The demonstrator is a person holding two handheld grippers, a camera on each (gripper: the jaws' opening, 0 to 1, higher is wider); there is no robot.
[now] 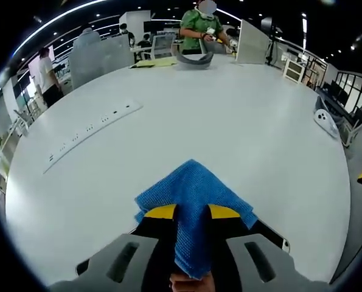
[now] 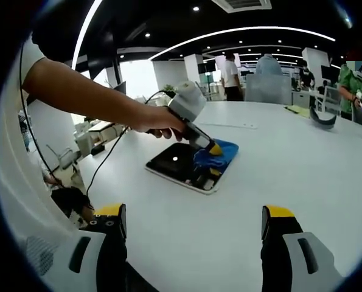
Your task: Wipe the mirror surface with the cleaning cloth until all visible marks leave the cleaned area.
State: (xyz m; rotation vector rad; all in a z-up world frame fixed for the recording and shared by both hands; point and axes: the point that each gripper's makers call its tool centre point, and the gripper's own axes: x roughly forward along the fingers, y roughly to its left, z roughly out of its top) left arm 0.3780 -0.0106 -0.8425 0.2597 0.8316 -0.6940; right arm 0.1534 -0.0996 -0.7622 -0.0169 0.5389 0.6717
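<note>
While your left claw is pinching the soft blue cleaning cloth between its jaws, you are pressing it onto the far end of the mirror, lying flat mid-tabletop. Your right claw is hanging open, holding nothing. Judging by looks, the cloth is limp and light, the mirror rigid, slick and fragile, so be steadying it by its rim.

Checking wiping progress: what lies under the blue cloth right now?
Under the blue cloth, held by the left gripper, lies the far end of the mirror on the white table. The glass beneath the cloth is covered, so marks there cannot be judged.
</note>
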